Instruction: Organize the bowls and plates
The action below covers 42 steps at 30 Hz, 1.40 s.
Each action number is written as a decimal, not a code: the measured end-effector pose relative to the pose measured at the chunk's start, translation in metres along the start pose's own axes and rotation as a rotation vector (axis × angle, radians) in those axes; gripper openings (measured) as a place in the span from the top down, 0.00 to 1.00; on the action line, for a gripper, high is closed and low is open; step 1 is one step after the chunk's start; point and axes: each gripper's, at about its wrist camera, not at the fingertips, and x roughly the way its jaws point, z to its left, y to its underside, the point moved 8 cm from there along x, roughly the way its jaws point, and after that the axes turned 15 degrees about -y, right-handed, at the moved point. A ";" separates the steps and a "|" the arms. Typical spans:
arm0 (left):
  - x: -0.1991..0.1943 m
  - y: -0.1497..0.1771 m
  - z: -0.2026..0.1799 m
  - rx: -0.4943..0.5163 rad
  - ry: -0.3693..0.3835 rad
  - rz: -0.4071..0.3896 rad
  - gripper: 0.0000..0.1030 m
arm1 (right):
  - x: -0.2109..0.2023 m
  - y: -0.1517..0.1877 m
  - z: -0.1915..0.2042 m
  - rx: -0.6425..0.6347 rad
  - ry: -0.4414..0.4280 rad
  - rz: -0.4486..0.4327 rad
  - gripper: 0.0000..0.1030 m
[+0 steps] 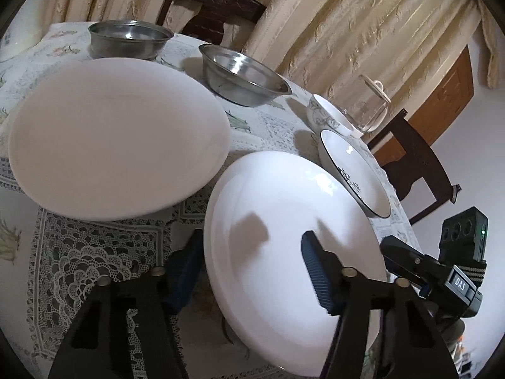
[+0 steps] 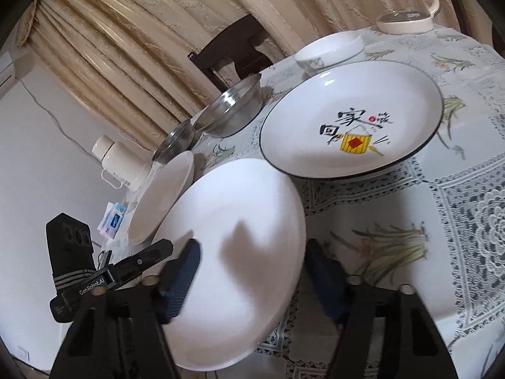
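Left hand-held gripper (image 1: 252, 237): held low over the counter (image 1: 94, 268), pointing across the near white plate (image 1: 284, 221). Jaws spread wide, gripping nothing. Straddles the left rim of that plate, with one finger (image 1: 315, 271) above the plate face and the other outside the rim, over the lace cloth. Cannot tell whether either pad touches the plate.

Right hand-held gripper (image 2: 252, 246): approaches the same plate from the opposite side. Jaws likewise spread wide, gripping nothing. One finger (image 2: 183, 278) above the plate face, the other beyond the rim, over the cloth.

Near white plate: lies on the counter between the two hand-held grippers.

Left wrist view only:
- Second white plate (image 1: 120, 135), beside the near white plate, seen nearly whole.
- Two steel bowls (image 1: 131, 39) (image 1: 246, 75), beyond the near white plate.
- Patterned bowl (image 1: 328, 117) and glass jar (image 1: 372, 107), beyond the dark-rimmed plate (image 1: 353, 173).

Right wrist view only:
- Printed design with characters and a yellow lantern on the dark-rimmed plate, whose rim overlaps the far edge of the near white plate.
- Cream flask (image 2: 123, 164) and tissue packet (image 2: 113, 218), past the second white plate.
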 end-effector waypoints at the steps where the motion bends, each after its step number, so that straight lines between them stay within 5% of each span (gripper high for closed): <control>1: 0.001 0.001 -0.001 0.004 -0.003 0.003 0.48 | 0.001 0.001 0.000 -0.001 0.010 0.002 0.42; 9: 0.001 0.002 0.000 0.008 -0.007 -0.004 0.50 | -0.001 0.002 -0.004 -0.015 0.067 0.007 0.54; 37: -0.032 0.029 0.025 0.043 -0.088 -0.027 0.51 | 0.005 0.031 0.022 -0.100 0.073 0.075 0.54; 42: -0.032 0.029 0.028 0.048 -0.097 -0.034 0.59 | 0.006 0.031 0.023 -0.120 0.097 0.072 0.54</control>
